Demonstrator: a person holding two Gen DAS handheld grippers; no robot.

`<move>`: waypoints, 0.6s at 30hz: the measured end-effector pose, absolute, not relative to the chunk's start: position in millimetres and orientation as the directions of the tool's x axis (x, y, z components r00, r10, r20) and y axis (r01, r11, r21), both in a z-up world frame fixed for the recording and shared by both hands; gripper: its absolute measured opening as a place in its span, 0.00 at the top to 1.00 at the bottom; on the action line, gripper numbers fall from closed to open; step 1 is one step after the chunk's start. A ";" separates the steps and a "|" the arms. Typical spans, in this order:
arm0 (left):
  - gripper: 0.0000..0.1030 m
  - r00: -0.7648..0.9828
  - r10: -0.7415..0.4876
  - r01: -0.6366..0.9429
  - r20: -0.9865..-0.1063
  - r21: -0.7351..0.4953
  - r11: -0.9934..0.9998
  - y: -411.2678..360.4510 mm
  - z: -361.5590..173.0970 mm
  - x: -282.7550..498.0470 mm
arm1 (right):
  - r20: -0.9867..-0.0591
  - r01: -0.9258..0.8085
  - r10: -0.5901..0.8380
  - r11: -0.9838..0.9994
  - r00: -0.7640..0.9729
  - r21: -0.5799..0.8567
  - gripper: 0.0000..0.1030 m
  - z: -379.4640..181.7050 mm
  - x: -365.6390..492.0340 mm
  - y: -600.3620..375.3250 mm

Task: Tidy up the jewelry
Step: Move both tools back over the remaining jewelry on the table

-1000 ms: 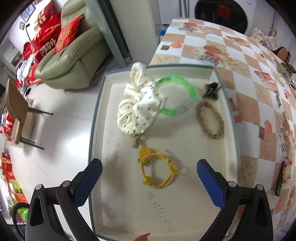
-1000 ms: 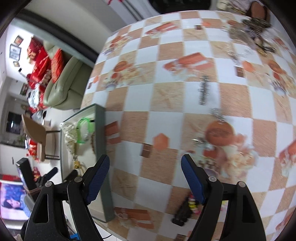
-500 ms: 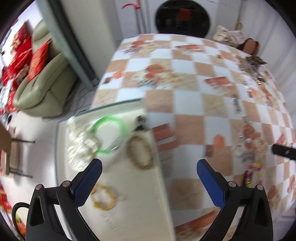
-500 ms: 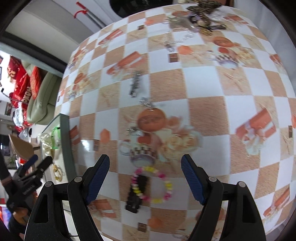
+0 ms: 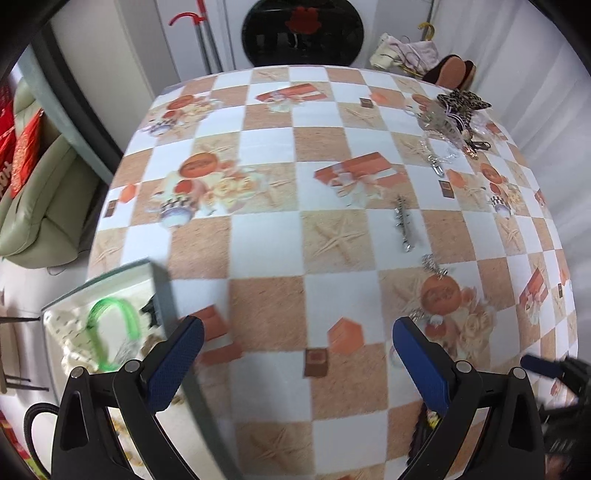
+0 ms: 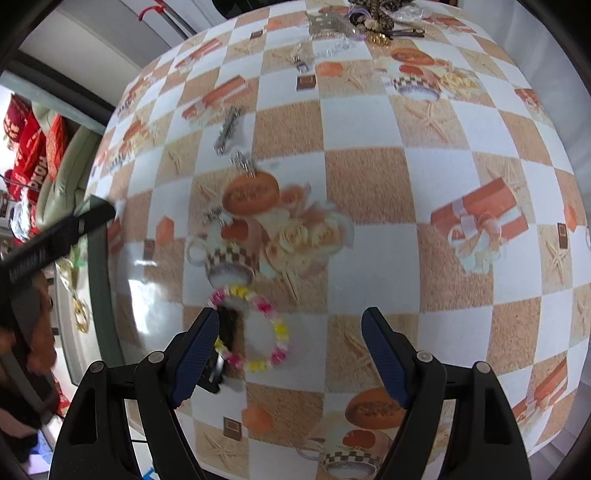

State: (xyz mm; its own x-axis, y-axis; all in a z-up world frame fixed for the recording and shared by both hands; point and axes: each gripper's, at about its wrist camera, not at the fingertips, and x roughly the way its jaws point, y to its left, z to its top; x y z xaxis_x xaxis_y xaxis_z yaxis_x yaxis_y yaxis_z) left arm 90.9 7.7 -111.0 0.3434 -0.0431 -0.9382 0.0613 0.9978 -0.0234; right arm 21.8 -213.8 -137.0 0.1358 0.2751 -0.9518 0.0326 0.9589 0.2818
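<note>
A pink, yellow and white bead bracelet (image 6: 255,328) lies on the checked tablecloth beside a black hair clip (image 6: 229,328). My right gripper (image 6: 290,332) is open and empty just above and around the bracelet. My left gripper (image 5: 295,347) is open and empty over the cloth, right of the tray (image 5: 162,291). The tray holds a green bangle (image 5: 110,332), a white scrunchie (image 5: 70,332) and a black clip (image 5: 151,314). The tray also shows in the right wrist view (image 6: 98,295) with a yellow bracelet (image 6: 81,314).
A silver hair clip (image 5: 403,223) (image 6: 227,129) and small silver charms (image 5: 432,264) lie mid-table. A pile of jewelry and a leopard bow (image 5: 458,110) (image 6: 369,22) sits at the far right. A sofa (image 5: 33,199) stands beyond the table's left edge.
My left gripper has swung right, from over the tray to over the tablecloth. My right gripper has moved over the bead bracelet, which now lies between its fingers.
</note>
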 end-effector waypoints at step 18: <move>0.11 0.327 -0.115 0.179 -0.938 -0.058 0.982 -67.6 -142.3 160.0 | -0.980 -0.075 0.145 0.988 0.135 0.136 0.22 -160.1 8.4 -186.3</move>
State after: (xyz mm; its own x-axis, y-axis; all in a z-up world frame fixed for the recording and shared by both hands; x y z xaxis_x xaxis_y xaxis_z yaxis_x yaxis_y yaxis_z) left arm 160.0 -67.6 -142.3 0.3270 -0.1154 -0.9380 0.1789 0.9821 -0.0584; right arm 8.4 -186.3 -160.1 0.1349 0.1454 -0.9801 -0.0748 0.9879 0.1362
